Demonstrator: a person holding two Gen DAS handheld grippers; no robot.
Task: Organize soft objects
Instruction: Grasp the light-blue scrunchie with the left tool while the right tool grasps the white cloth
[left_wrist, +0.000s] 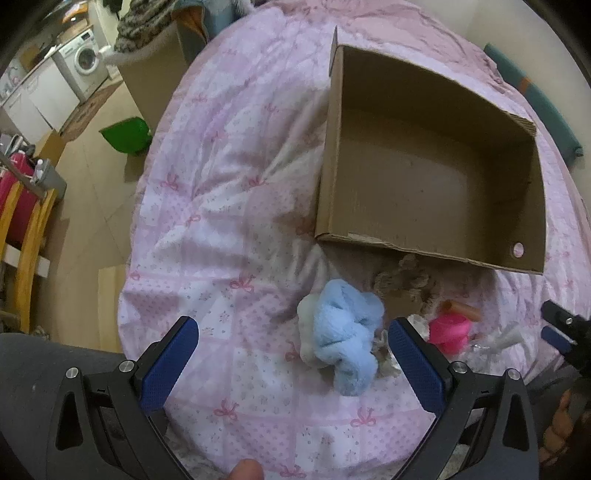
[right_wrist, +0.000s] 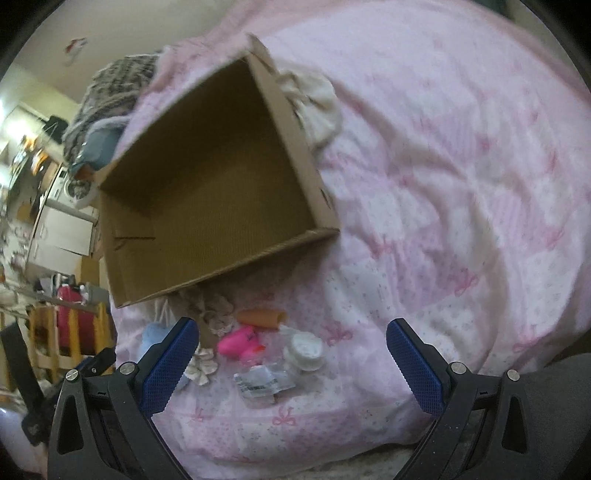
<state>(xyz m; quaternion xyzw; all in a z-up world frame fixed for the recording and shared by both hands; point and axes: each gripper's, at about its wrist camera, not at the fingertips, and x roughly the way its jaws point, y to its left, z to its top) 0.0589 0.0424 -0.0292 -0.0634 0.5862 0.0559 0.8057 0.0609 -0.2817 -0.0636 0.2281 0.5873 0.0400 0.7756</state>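
Note:
An open, empty cardboard box (left_wrist: 432, 184) lies on the pink bed cover; it also shows in the right wrist view (right_wrist: 207, 195). In front of it lies a pile of small things: a light blue fluffy toy (left_wrist: 347, 336), a beige knitted piece (left_wrist: 406, 280), a pink toy (left_wrist: 450, 330) (right_wrist: 236, 341), an orange tube (right_wrist: 262, 317), a white round lid (right_wrist: 304, 350) and a clear packet (right_wrist: 262, 380). My left gripper (left_wrist: 293, 363) is open, low over the cover just before the blue toy. My right gripper (right_wrist: 293, 363) is open and empty above the pile.
The pink patterned bed cover (left_wrist: 229, 221) fills both views. A cream cloth (right_wrist: 314, 99) lies behind the box. Off the bed's left edge are a green bin (left_wrist: 127, 134), a washing machine (left_wrist: 83, 61), a wooden chair (left_wrist: 26, 236) and a heap of clothes (left_wrist: 146, 22).

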